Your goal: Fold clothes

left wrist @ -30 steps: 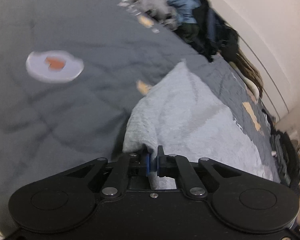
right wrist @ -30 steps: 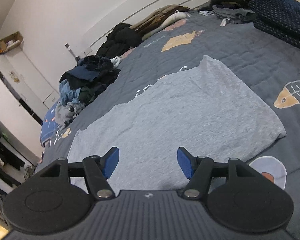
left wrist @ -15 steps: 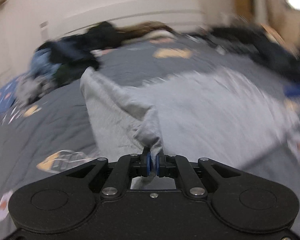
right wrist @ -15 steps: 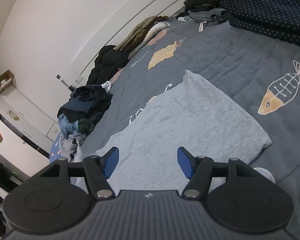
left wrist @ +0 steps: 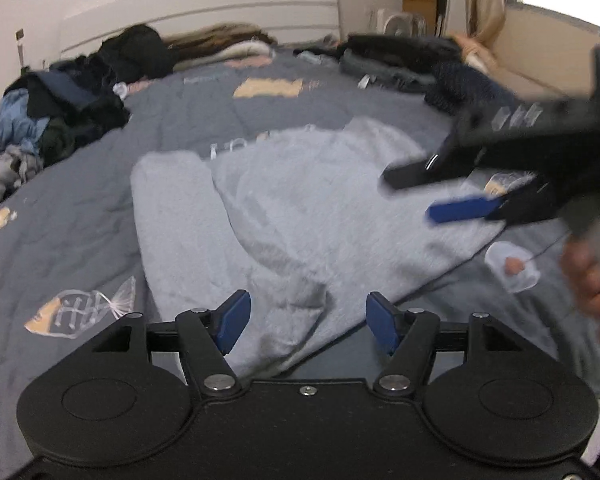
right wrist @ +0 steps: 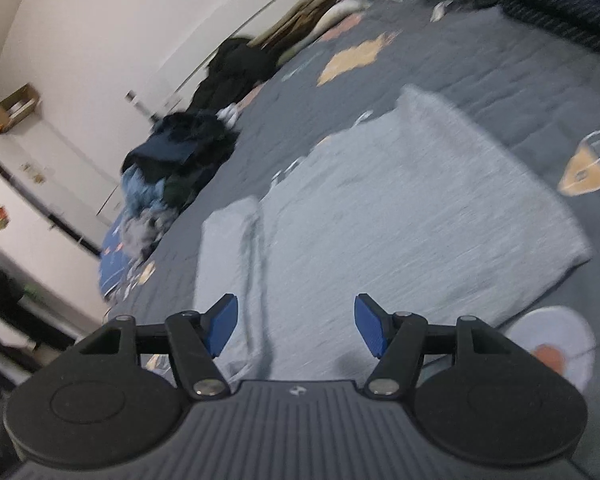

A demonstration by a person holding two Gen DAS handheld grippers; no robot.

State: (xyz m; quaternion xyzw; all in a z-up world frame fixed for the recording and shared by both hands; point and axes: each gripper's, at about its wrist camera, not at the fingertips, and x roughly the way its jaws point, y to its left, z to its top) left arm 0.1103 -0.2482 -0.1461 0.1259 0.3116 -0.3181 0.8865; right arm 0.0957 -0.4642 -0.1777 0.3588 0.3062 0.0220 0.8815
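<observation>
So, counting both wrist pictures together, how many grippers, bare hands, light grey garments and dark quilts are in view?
Grippers: 2, left gripper, jaws opening with cloth loose between them, and right gripper, open
Bare hand: 1
Light grey garment: 1
Dark quilt: 1
Total: 5

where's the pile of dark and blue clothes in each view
Left wrist view: the clothes pile sits at the far left edge, on the grey bedspread, left of the grey garment.
Right wrist view: the clothes pile is left of centre, midway up, beyond the grey garment.
Shared landmark: the folded-over strip along the garment's left side.
</observation>
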